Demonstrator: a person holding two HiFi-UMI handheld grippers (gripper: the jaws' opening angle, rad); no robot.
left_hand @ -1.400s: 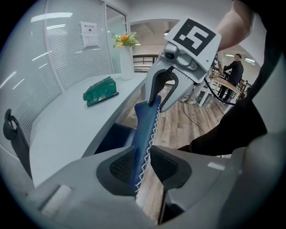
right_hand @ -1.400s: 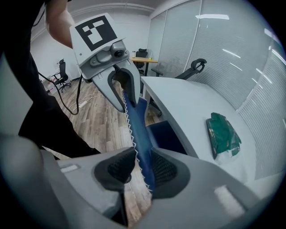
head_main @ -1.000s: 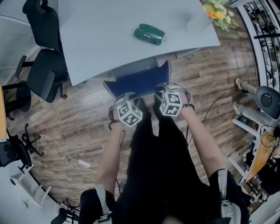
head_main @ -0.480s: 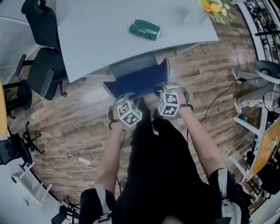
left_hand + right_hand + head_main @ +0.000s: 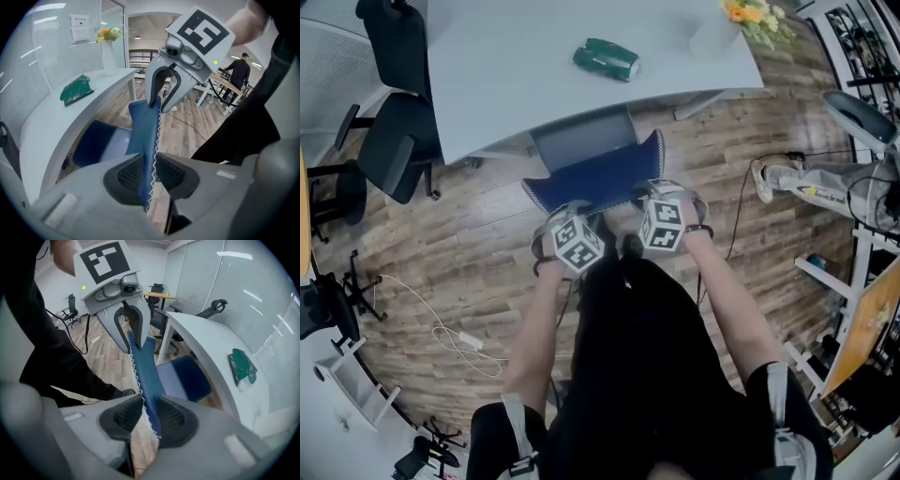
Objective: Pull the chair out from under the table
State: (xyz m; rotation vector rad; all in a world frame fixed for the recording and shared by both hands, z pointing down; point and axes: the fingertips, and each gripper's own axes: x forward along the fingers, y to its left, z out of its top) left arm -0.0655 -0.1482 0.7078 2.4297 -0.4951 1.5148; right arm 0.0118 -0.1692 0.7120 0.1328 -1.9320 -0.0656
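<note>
The chair [image 5: 591, 176] is blue with white zigzag edging, the table [image 5: 534, 84] pale grey, the pouch [image 5: 607, 59] green.

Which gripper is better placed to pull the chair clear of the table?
Neither clearly: the left gripper and right gripper each clamp the chair backrest near opposite ends of its top edge, so pull with both.

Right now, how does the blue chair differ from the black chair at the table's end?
The left gripper and right gripper clamp the blue chair; the black chair is untouched. The blue chair stands at the table's long side, the black chair at its end. Both stand on wood floor.
</note>
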